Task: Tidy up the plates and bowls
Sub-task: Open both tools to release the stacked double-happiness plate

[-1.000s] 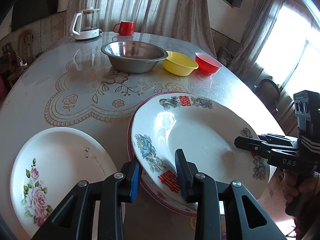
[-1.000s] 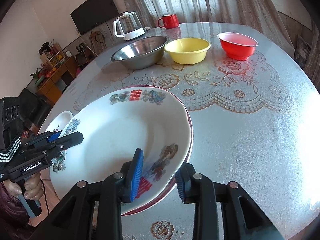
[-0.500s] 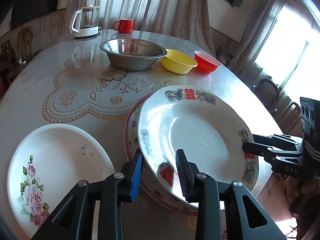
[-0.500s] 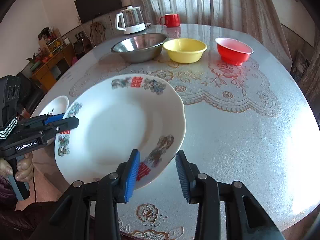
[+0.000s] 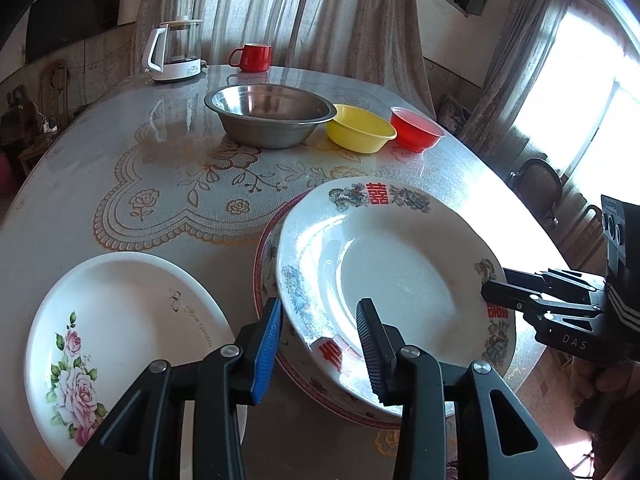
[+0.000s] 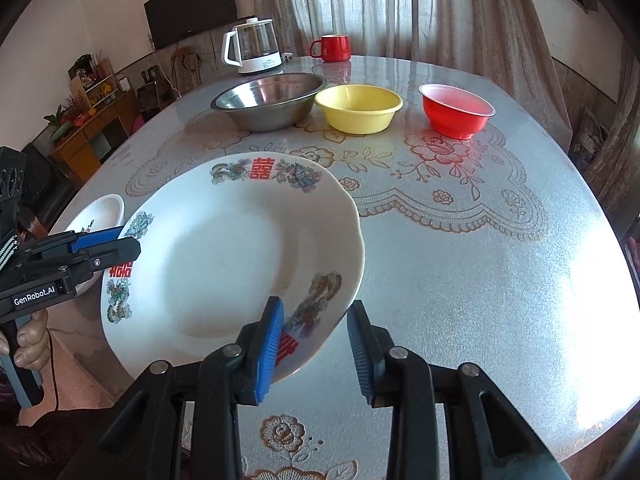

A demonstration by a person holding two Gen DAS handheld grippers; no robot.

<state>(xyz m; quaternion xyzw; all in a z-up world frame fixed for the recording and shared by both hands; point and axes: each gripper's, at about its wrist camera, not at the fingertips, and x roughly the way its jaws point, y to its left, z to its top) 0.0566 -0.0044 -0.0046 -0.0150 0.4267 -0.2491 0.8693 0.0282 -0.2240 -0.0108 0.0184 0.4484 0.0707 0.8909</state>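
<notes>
The dragon-and-phoenix plate (image 5: pixel 400 280) is lifted between both grippers, tilted over the red-rimmed plate (image 5: pixel 268 276) that lies on the table (image 5: pixel 80 184). The left gripper (image 5: pixel 320 332) has its jaws on each side of the near rim, and the right gripper (image 6: pixel 314 334) does the same on the opposite rim; both seem to pinch it, but I cannot tell how firmly. The step in hand seems to be the stacking of plates. The rose plate (image 5: pixel 120 320) waits just beside, on the left. Next the two grippers should probably move together and keep the plate level, then lower it onto a stack. The steel bowl (image 5: pixel 270 120), yellow bowl (image 5: pixel 360 128) and red bowl (image 5: pixel 416 132) stand far behind.
</notes>
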